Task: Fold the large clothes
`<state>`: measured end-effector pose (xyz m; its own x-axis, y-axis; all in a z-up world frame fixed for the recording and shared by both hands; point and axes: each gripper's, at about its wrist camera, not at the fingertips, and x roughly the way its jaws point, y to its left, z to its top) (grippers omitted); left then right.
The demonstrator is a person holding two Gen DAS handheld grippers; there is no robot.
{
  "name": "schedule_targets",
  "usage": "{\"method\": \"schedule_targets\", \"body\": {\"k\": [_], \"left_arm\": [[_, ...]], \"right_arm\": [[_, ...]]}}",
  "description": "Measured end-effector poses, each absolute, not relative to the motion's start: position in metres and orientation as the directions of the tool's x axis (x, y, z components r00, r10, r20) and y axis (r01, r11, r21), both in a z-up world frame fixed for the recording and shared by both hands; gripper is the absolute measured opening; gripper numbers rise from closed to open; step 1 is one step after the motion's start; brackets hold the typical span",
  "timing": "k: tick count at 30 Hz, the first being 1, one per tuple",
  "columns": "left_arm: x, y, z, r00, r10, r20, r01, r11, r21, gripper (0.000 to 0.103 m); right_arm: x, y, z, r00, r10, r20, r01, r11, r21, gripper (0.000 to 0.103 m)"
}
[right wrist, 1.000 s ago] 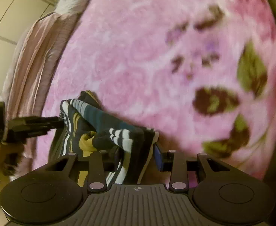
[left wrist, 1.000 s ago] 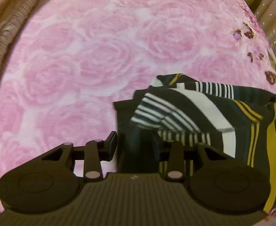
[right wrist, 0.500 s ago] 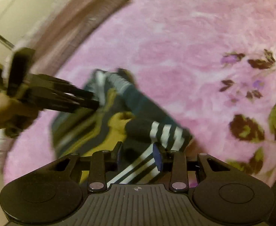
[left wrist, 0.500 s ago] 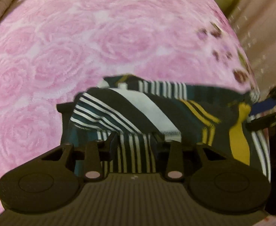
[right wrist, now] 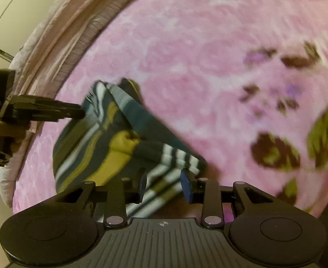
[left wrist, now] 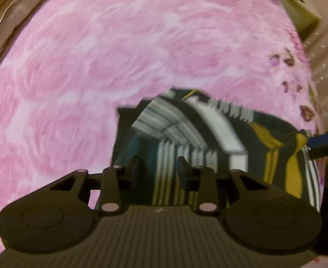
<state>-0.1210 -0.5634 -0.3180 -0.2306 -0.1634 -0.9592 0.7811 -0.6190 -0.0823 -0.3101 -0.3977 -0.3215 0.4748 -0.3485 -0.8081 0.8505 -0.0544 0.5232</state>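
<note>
Both grippers have swung the striped garment point(left wrist: 211, 138) further across the pink blanket point(left wrist: 97, 67) since a second ago; fold nearly closed. Left gripper point(left wrist: 157, 167) and right gripper point(right wrist: 164, 183) jaws part-open, straddling cloth, grip unclear. Garment bunched, layered, 6 o'clock in both views, blurred.

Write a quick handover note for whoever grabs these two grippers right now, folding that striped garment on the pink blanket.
Left gripper: jaws apart, striped garment between and below the fingers; grip not confirmed, picture blurred.
Right gripper: jaws apart around a bunched striped edge at the garment's other end; whether it pinches is unclear.
Garment: a compact, bunched bundle on the pink blanket, partly folded over itself, layers uneven.
Done: garment gathered into a smaller stack.
Left: probably flatten the layers, square the edges, finish the last fold, then let go.
</note>
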Motion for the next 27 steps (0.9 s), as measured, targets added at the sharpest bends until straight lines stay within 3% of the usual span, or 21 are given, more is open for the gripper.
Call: {"method": "schedule_targets", "body": {"k": [7,11,15,27], "left_arm": [[-0.116,-0.551,-0.325,-0.199,-0.231,-0.952,0.781,-0.625,-0.012,0.033],[-0.1,-0.518,-0.291,-0.183,-0.272,-0.945,0.81,-0.587,0.012,0.03],[-0.072,-0.47,-0.248,-0.193,-0.302,-0.934,0.851,-0.526,-0.005,0.03],[-0.017,-0.356,-0.167,-0.238,-0.341,-0.909,0.901,-0.427,-0.075,0.034]], "right_arm": [[-0.307,-0.378,-0.316,0.43,-0.406,-0.806,0.863,-0.077,0.499,0.032],[-0.301,-0.343,-0.287,0.335,-0.425,-0.841,0.895,-0.136,0.426,0.051],[-0.286,-0.309,-0.247,0.304,-0.466,-0.831,0.903,-0.136,0.406,0.062],[-0.209,-0.243,-0.162,0.244,-0.49,-0.837,0.927,-0.138,0.35,0.065]]}}
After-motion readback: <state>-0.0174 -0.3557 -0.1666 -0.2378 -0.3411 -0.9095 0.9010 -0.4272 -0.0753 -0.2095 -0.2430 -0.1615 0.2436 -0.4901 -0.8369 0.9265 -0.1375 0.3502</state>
